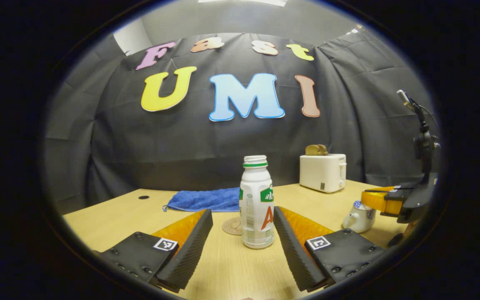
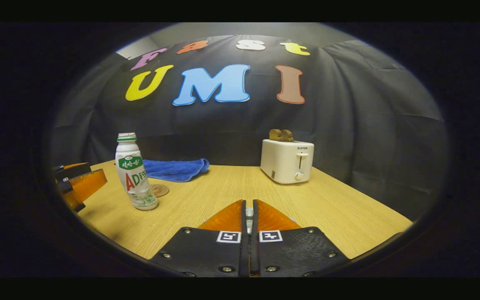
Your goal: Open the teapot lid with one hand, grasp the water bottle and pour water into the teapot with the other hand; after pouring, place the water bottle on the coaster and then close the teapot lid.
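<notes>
A white water bottle (image 1: 256, 200) with no cap stands upright on the wooden table (image 1: 231, 266), between the spread fingers of my left gripper (image 1: 243, 210). That gripper is open, and its pads sit close beside the bottle without pressing it. Just behind the bottle lies a round coaster (image 1: 231, 227). A small white teapot (image 1: 358, 218) sits at the right, with my right gripper (image 1: 375, 200) right over its top. In the right gripper view, the right gripper (image 2: 248, 204) is shut, with a small pale piece of the teapot lid (image 2: 247, 213) pinched between its fingers. The bottle (image 2: 133, 175), the coaster (image 2: 161, 190) and the left gripper (image 2: 79, 183) appear at the left.
A blue towel (image 1: 204, 199) lies at the back of the table. A white toaster (image 1: 322, 171) with bread in its slots stands at the back right. The booth's black cloth wall rises directly behind the table's far edge.
</notes>
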### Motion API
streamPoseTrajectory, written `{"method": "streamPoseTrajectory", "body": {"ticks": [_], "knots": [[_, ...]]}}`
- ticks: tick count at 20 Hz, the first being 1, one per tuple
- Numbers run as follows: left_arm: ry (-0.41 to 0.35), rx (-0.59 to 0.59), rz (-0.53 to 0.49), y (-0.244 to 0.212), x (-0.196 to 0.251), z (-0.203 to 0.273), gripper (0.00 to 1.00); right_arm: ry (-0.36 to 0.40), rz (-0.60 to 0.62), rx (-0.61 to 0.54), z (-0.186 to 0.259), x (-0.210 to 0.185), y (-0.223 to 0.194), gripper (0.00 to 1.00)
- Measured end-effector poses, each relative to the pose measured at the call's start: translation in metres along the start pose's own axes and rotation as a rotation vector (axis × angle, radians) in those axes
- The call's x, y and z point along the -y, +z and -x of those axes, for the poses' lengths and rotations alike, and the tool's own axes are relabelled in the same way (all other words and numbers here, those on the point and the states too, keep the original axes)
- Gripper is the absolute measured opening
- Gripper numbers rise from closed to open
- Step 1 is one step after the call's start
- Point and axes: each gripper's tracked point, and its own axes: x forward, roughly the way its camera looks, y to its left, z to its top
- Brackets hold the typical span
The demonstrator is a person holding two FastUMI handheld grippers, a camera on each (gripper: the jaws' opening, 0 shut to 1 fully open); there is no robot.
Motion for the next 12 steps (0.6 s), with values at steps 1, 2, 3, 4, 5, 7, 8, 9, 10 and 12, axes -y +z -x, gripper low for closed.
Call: {"method": "streamPoseTrajectory", "body": {"ticks": [1, 2, 3, 4, 5, 7, 8, 9, 10, 12], "knots": [[-0.001, 0.003, -0.004, 0.0, 0.0, 0.0, 1.0, 0.005, -0.017, 0.002, 0.001, -0.001, 0.0, 0.02], [-0.002, 0.005, -0.013, 0.001, 0.0, -0.001, 1.0, 0.007, -0.02, 0.017, 0.003, -0.001, 0.004, 0.02], [-0.002, 0.016, -0.015, 0.001, 0.0, -0.001, 1.0, 0.006, -0.022, 0.047, 0.006, -0.001, 0.011, 0.02], [-0.009, 0.026, -0.008, 0.004, 0.001, -0.002, 1.0, -0.004, -0.011, 0.074, 0.009, 0.0, 0.019, 0.0], [-0.024, 0.036, 0.001, 0.006, 0.005, -0.003, 1.0, -0.005, 0.0, 0.104, 0.014, -0.001, 0.025, 0.01], [-0.061, 0.046, 0.017, 0.008, 0.014, -0.009, 1.0, 0.011, 0.021, 0.127, 0.021, -0.008, 0.03, 0.18], [-0.083, 0.042, 0.018, 0.007, 0.018, -0.012, 1.0, 0.019, 0.033, 0.129, 0.023, -0.011, 0.029, 0.01], [-0.105, 0.037, 0.013, 0.006, 0.022, -0.017, 1.0, 0.024, 0.044, 0.132, 0.024, -0.014, 0.029, 0.01], [-0.114, 0.034, 0.006, 0.005, 0.023, -0.023, 1.0, 0.029, 0.053, 0.132, 0.025, -0.016, 0.028, 0.02], [-0.111, 0.03, -0.016, 0.003, 0.021, -0.036, 0.99, 0.037, 0.052, 0.131, 0.026, -0.019, 0.028, 0.01]]}}
